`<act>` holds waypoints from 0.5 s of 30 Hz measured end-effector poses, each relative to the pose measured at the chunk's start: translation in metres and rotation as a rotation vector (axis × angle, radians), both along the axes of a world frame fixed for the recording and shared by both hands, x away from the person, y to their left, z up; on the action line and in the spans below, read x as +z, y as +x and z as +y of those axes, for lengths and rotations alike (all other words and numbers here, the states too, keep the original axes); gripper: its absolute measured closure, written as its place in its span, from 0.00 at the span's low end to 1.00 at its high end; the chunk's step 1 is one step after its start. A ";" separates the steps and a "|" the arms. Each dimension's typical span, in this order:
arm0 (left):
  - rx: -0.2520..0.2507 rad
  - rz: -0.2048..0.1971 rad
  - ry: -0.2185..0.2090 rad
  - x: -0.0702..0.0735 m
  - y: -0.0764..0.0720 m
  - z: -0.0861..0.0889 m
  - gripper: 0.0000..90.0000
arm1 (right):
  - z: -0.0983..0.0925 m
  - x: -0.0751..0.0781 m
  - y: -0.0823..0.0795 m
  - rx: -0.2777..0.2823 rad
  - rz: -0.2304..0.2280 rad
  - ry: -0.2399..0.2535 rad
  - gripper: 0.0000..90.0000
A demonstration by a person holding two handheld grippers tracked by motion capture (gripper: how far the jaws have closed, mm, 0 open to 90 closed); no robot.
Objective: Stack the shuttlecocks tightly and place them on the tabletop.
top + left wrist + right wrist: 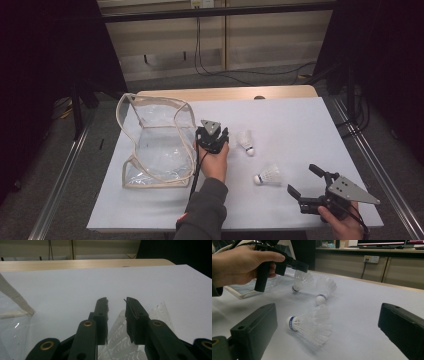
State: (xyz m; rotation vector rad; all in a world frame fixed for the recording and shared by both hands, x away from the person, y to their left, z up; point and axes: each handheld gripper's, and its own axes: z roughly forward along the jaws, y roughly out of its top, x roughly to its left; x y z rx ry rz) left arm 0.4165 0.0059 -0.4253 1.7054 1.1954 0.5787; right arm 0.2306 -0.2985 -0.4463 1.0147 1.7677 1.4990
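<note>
1. On the white table I count three shuttlecocks from the right gripper view: a near one, a middle one and a far one under my left claw. From the high view I can pick out only two of them, one just right of the left claw and one nearer the right claw.
2. One clear bag with beige trim lies at the table's left, just beside the left claw.
3. Blue bands ring the shuttlecock corks; the print on them is too small for me to read.
4. My left claw has its jaws a narrow gap apart. White feathers of a shuttlecock sit between and below them; I cannot tell whether the pads press on it.
5. My right claw stands wide apart and holds nothing; the near shuttlecock lies on its side on the table between its jaws, clear of both.
</note>
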 end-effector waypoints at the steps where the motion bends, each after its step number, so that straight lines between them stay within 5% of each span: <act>1: -0.004 0.005 -0.003 0.000 0.000 0.000 0.78 | 0.000 0.000 0.000 0.000 0.000 0.000 0.02; 15: -0.007 0.017 -0.032 0.000 0.002 -0.003 0.69 | 0.000 0.000 0.000 0.002 0.004 -0.004 0.02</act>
